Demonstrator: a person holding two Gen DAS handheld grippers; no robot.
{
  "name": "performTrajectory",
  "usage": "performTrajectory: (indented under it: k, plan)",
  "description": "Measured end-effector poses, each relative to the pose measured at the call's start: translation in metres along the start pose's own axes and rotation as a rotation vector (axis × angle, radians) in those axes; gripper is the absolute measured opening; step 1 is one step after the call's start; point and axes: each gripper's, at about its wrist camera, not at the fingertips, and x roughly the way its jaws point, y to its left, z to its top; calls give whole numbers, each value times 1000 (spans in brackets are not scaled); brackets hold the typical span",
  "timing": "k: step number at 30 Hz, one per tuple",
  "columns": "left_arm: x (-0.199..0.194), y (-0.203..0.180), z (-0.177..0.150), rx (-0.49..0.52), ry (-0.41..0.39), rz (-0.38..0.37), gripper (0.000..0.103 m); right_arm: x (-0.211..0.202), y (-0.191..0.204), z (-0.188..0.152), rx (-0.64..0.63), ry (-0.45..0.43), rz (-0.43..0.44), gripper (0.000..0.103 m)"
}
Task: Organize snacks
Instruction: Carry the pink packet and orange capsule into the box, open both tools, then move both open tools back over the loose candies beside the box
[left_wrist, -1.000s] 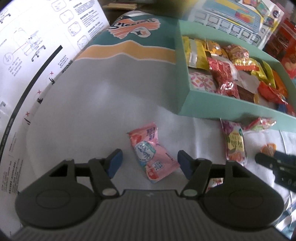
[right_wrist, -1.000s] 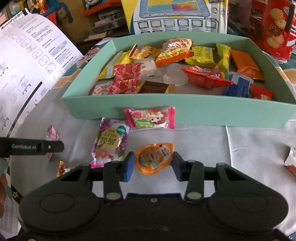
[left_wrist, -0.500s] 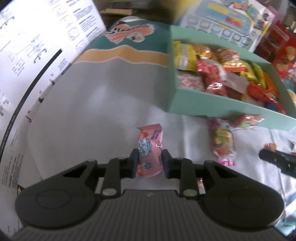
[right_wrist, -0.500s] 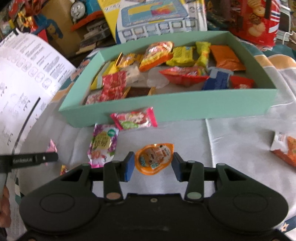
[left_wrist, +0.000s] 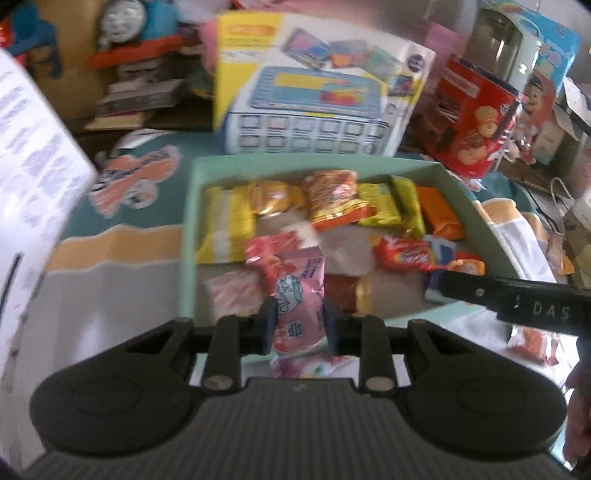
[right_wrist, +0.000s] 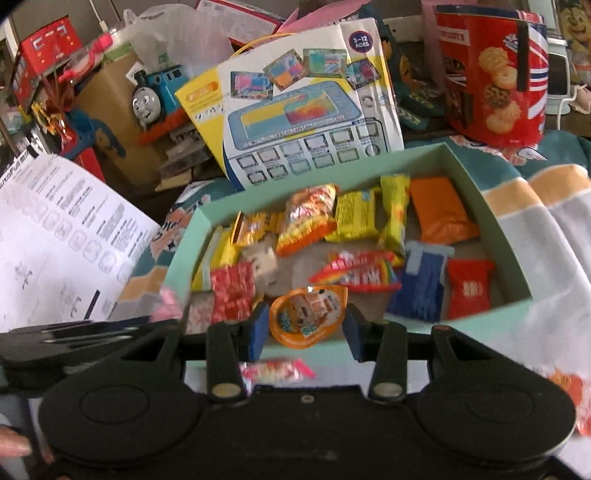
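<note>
Hovering over the near wall of the mint-green box (left_wrist: 186, 236), the left tool (left_wrist: 298, 325) is clenched on a pink candy wrapper (left_wrist: 299, 295), which is pinched by its middle so that both ends hang free. The right tool (right_wrist: 303, 331) is likewise clamped on an orange jelly cup (right_wrist: 308, 314), gripped across its width with the printed lid facing up (the flat rim gives the pads something to bite on). Both snacks are held clear of the bench and above the box's near-left part, where loose packets are already piled; a release there is judged to be the step in hand. A red-and-pink candy (right_wrist: 275, 371) is seen lying outside the box below the right tool, and another packet (left_wrist: 532, 339) on the cloth at the right, so the sorting is judged unfinished.
</note>
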Motion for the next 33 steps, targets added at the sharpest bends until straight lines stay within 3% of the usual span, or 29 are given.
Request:
performTrajectory:
  k: [12,14,16,17,18,19,24,33]
  plan:
    - [51,-16,17,31,71,0,27,44,-11,12,55,72,14,43]
    - [54,-17,16,34,81,9,29,46,-12,12,58,84,22,47]
    - [55,-18,16,39,85,31,56,46,-12,11,65,92,22,55]
    - [55,-19,15,40,81,59,75,44,-13,11,73,83,22,63]
    - [54,-19,15,44,74,85,95,41,-15,11,80,73,20,78]
    - [51,-20,14,48,64,104,100,37,-15,12,85,62,17,85]
    - [35,-19,11,43,45,116,103,15,-16,11,86,-3,2,103]
    - [-2,-18,-9,26,41,125,103,-19,-13,-2,105,-32,-14,103]
